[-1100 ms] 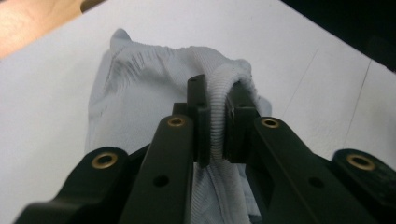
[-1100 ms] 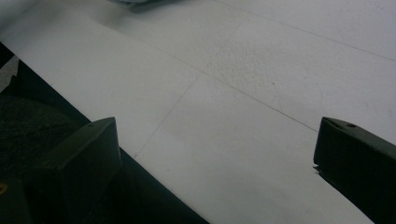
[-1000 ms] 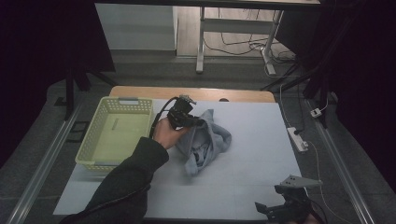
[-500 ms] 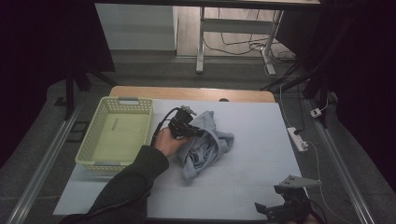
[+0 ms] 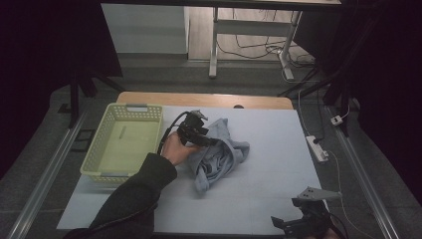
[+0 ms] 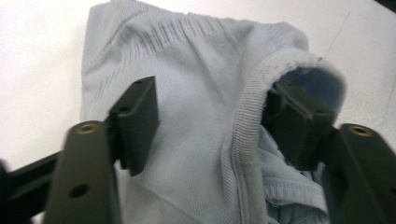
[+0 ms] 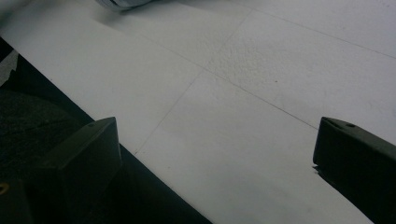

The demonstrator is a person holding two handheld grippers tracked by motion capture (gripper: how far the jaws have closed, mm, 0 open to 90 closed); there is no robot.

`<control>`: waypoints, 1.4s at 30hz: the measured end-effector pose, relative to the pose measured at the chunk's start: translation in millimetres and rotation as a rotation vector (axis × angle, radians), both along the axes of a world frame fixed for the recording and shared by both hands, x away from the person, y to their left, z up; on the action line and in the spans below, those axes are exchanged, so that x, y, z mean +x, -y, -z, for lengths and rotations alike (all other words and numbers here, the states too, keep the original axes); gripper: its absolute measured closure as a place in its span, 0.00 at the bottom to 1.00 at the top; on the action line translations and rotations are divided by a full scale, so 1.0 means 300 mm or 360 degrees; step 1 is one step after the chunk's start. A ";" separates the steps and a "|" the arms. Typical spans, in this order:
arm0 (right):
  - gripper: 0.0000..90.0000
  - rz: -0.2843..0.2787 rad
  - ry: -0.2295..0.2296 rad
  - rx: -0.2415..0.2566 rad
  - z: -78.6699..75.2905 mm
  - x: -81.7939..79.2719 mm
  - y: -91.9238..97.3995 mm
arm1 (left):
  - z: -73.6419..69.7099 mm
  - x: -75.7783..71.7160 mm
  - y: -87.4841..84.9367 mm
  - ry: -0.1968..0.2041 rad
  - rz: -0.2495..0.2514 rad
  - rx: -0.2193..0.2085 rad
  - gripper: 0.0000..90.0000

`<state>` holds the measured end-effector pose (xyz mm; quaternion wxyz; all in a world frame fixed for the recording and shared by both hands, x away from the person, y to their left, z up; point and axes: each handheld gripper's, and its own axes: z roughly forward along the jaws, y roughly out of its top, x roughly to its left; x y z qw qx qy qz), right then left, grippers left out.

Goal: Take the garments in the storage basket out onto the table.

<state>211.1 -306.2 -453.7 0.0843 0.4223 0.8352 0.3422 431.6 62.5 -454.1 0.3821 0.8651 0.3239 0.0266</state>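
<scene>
White table (image 5: 268,149) bears crumpled garment (image 5: 219,157), left gripper (image 5: 209,141) jaws spread over it.

Dim room, lit tabletop, blurred near foreground

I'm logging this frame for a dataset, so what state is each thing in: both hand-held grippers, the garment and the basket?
Left hand-held gripper: open, jaws straddling a fold of the garment, not clamped.
Right hand-held gripper: open, over bare table at the near edge, holding nothing.
Light blue garment: crumpled in a heap on the table, ribbed hem bunched between the left jaws.
Yellow basket: upright on the table, left of the garment; looks empty.
</scene>
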 end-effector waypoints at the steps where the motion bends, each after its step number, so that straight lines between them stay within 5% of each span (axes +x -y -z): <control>1: 0.00 0.0000 0.0000 -0.0001 0.000 0.000 0.000 | -0.006 -0.003 -0.004 0.0005 -0.0005 -0.0012 0.32; 16: 0.00 0.0004 -0.0002 -0.0011 0.000 0.000 -0.002 | -0.045 -0.075 -0.062 0.0060 0.0013 -0.0121 0.01; 42: 0.00 0.0008 -0.0002 -0.0015 -0.001 -0.001 -0.003 | -0.049 -0.197 -0.136 0.0070 0.0118 -0.0217 0.00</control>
